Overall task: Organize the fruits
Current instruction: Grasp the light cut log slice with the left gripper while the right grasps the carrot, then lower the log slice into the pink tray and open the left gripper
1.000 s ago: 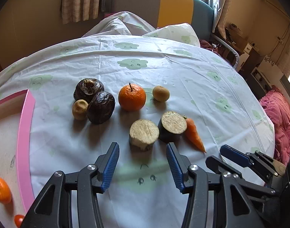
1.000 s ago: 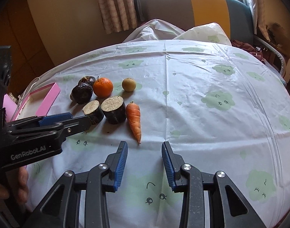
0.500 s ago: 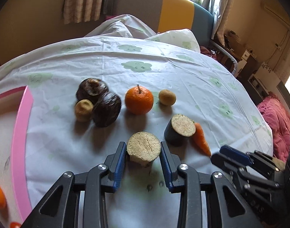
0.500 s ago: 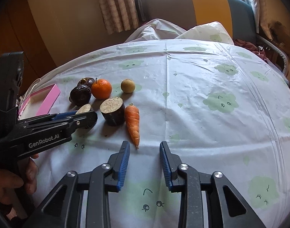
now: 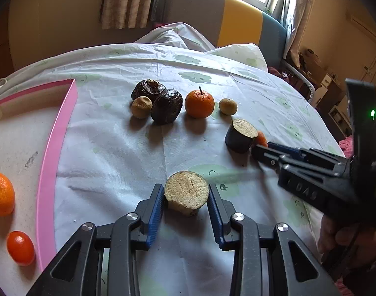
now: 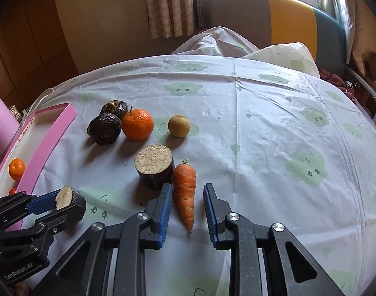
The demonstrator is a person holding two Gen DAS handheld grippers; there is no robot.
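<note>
My left gripper [image 5: 185, 199] is shut on a cut dark-skinned root piece [image 5: 186, 196] and holds it above the cloth; it also shows in the right wrist view [image 6: 69, 201]. My right gripper [image 6: 186, 199] is open with its jaws on either side of a carrot [image 6: 185, 187] that lies on the cloth. A second cut root piece [image 6: 154, 166] stands just left of the carrot. An orange [image 6: 137, 124], two dark wrinkled fruits [image 6: 105, 128], and small tan fruits [image 6: 179, 125] lie farther back.
A pink-rimmed tray [image 5: 49, 148] stands at the left with a mandarin [image 5: 0, 193] and a small red-orange fruit [image 5: 20, 248] in it. The table is round, covered by a white cloth with green clouds [image 6: 309, 167]. A sofa stands beyond it.
My left gripper closed on the near root piece and lifted it toward the tray side. My right gripper moved forward so its open jaws straddle the carrot.
</note>
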